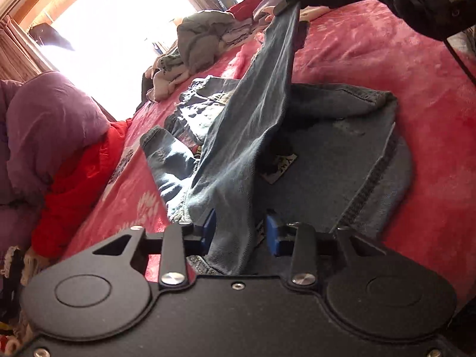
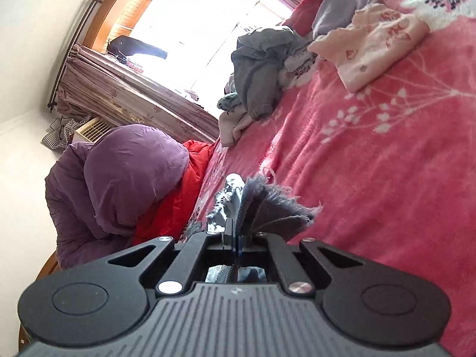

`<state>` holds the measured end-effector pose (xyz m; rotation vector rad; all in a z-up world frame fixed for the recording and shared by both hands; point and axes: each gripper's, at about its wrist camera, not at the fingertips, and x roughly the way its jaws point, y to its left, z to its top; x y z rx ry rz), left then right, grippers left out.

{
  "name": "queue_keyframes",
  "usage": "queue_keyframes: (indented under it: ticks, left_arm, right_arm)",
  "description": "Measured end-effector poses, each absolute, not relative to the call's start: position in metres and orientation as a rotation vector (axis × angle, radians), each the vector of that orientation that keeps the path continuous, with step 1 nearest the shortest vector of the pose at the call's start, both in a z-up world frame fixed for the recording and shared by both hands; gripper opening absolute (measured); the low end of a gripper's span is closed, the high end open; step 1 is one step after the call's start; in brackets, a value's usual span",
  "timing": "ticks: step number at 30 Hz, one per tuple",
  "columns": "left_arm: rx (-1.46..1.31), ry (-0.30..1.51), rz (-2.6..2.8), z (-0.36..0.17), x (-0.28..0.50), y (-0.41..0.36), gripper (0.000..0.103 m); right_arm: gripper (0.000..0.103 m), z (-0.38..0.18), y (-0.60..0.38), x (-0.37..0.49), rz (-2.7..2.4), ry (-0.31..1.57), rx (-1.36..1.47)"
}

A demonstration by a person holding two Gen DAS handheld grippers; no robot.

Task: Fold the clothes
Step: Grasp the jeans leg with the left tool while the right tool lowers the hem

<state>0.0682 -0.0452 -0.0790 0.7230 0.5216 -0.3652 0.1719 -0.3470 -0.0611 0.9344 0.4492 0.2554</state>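
One faded blue jeans (image 1: pixel 238 136), frayed hem (image 2: pixel 267 205)

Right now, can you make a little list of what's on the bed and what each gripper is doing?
surface: red blanket
main item: jeans, partly lifted
left gripper: open, denim between its pads
right gripper: shut on frayed jeans hem, held up
waiting: clothes pile
done-looking: folded pink cloth
beside bed: purple duvet
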Motion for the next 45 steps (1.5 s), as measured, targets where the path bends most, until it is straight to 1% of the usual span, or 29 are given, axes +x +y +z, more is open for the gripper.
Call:
queue_keyframes:
  ticks: [2,3,4,5,6,7,10,15,20,23,32,36,42,43,44,45]
  left_arm:
    - [0.754,0.516,-0.353,-0.083,0.068,-0.044,0.034]
    - [0.770,0.513,-0.347,-0.084,0.067,-0.043,0.030]
    - [0.777,0.513,-0.347,-0.085,0.067,-0.043,0.022]
    - [0.769,0.519,-0.360,-0.084,0.068,-0.041,0.018]
    - [0.760,0.525,-0.373,-0.083,0.069,-0.039,0.011]
    - [0.747,0.529,-0.384,-0.081,0.069,-0.037,0.008]
    - [0.671,0.533,-0.405,-0.073,0.074,-0.025,0.005]
    - [0.486,0.540,-0.444,-0.056,0.078,0.000,0.003]
    - [0.263,0.580,-0.444,-0.046,0.091,0.029,0.003]
    - [0.186,0.616,-0.445,-0.047,0.098,0.037,0.003]
    - [0.037,0.704,-0.459,-0.053,0.114,0.054,0.003]
    - [0.013,0.721,-0.451,-0.055,0.117,0.058,0.003]
    - [-0.025,0.749,-0.417,-0.059,0.123,0.064,0.003]
    - [-0.033,0.758,-0.408,-0.060,0.124,0.065,0.003]
    - [-0.039,0.764,-0.404,-0.061,0.125,0.066,0.003]
    - [-0.041,0.769,-0.404,-0.062,0.126,0.066,0.003]
  right_arm:
    - [0.004,-0.044,-0.340,0.174,0.247,0.451,0.895]
    - [0.004,-0.036,-0.336,0.177,0.243,0.455,0.871]
    - [0.004,-0.029,-0.331,0.181,0.240,0.460,0.848]
    - [0.004,-0.021,-0.327,0.184,0.236,0.464,0.825]
    - [0.004,-0.014,-0.323,0.187,0.232,0.468,0.802]
    - [0.004,-0.006,-0.318,0.192,0.226,0.471,0.775]
    - [0.004,0.015,-0.301,0.207,0.208,0.480,0.706]
    - [0.004,0.040,-0.269,0.237,0.173,0.533,0.615]
    - [0.004,0.045,-0.229,0.276,0.154,0.620,0.517]
    - [0.004,0.043,-0.204,0.298,0.146,0.651,0.436]
    - [0.004,0.026,-0.140,0.349,0.155,0.728,0.282]
    - [0.004,0.016,-0.111,0.370,0.151,0.768,0.184]
    - [0.004,-0.007,-0.081,0.392,0.170,0.811,0.134]
    - [0.005,-0.009,-0.079,0.396,0.198,0.822,0.152]
    - [0.009,-0.010,-0.078,0.399,0.213,0.829,0.170]
    - [0.016,-0.008,-0.079,0.400,0.241,0.822,0.188]
